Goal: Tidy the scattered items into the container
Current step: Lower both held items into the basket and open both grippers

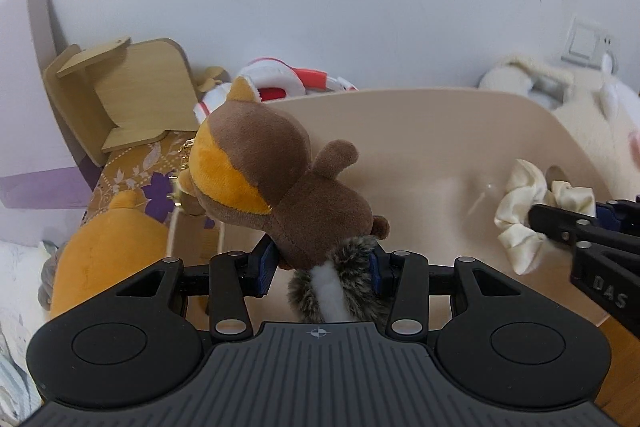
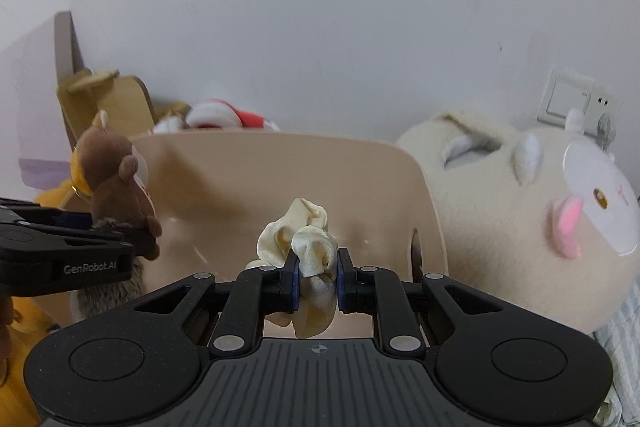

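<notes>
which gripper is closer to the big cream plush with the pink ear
Right. The right gripper sits just beside the cream plush; the left gripper is across the beige container.

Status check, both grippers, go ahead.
Left gripper shut on brown plush squirrel. Right gripper shut on cream satin scrunchie. Both over beige plastic bin.

Both views are evenly, softly lit w/ no glare. Fisheye bending and dark corners are seen at edges. The pale beige plastic container (image 2: pixel 280 163) carries faint shadows; bkgd is slightly blurred.
</notes>
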A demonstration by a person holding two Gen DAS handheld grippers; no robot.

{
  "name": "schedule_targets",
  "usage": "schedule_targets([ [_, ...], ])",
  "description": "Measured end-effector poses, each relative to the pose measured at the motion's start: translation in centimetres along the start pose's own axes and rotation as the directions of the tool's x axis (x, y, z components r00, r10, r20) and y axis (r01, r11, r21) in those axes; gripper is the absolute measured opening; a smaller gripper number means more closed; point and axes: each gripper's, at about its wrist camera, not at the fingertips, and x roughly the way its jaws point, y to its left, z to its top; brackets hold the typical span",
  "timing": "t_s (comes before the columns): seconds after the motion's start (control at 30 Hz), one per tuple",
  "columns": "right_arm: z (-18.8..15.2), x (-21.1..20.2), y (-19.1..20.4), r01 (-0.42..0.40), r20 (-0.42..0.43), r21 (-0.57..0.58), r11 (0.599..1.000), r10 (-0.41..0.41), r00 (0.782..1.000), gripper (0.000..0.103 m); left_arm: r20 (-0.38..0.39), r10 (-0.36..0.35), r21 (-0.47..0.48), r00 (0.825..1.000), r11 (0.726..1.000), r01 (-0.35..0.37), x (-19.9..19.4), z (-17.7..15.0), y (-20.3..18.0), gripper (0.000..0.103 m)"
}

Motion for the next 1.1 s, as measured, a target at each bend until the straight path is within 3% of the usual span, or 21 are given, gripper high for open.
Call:
schedule_targets([
  [0.1,-0.5,0.7,-0.1,0.018,-0.016,-0.009,1.0,-0.018,1.0,0.017,-0.012,0.015,0.041,1.0,0.999,-0.015,0.8,-0.3,-0.7,0.047],
  [0.13,-0.6,0.8,-0.2,0.019,-0.019,-0.006,1.0,-0.019,1.0,0.024,-0.007,0.016,0.057,1.0,0.998,-0.016,0.9,-0.4,-0.8,0.048],
  [0.17,-0.7,0.8,-0.3,0.02,-0.018,0.001,1.0,-0.02,1.0,0.038,0.001,0.016,0.068,1.0,0.998,-0.016,0.9,-0.6,-0.9,0.049],
  [0.2,-0.8,0.9,-0.6,0.022,-0.011,0.011,1.0,-0.022,1.0,0.043,0.012,0.013,0.077,1.0,0.997,-0.014,0.8,-0.7,-0.9,0.05],
  [0.27,-0.9,0.5,-1.0,0.031,0.005,0.024,0.999,-0.031,1.0,0.058,0.042,0.018,0.091,0.999,0.996,-0.022,0.3,-0.9,-1.0,0.06],
  [0.33,-0.8,0.3,-1.1,0.04,0.022,0.023,0.999,-0.04,0.999,0.061,0.102,0.033,0.11,0.994,0.993,-0.044,-0.6,-1.0,-1.1,0.081],
  [0.43,-0.8,-0.4,-1.5,0.032,0.042,0.042,0.999,-0.033,0.999,0.076,0.171,0.03,0.149,0.985,0.987,-0.056,-2.0,-1.0,-1.6,0.085],
  [0.67,-1.5,-2.8,-1.3,0.033,0.073,0.04,0.999,-0.036,0.997,0.081,0.173,-0.062,0.108,0.983,0.993,0.044,-5.0,-1.8,-0.7,0.087],
  [0.87,-3.2,-7.7,-1.0,0.063,0.184,0.021,0.998,-0.066,0.981,0.103,0.249,-0.036,0.129,0.968,0.992,0.004,-9.3,-4.0,0.3,0.087],
  [1.1,-6.1,-13.3,-1.1,0.037,0.267,0.038,0.999,-0.046,0.963,0.103,0.337,-0.044,0.083,0.941,0.996,0.016,-14.2,-7.5,3.0,0.091],
])
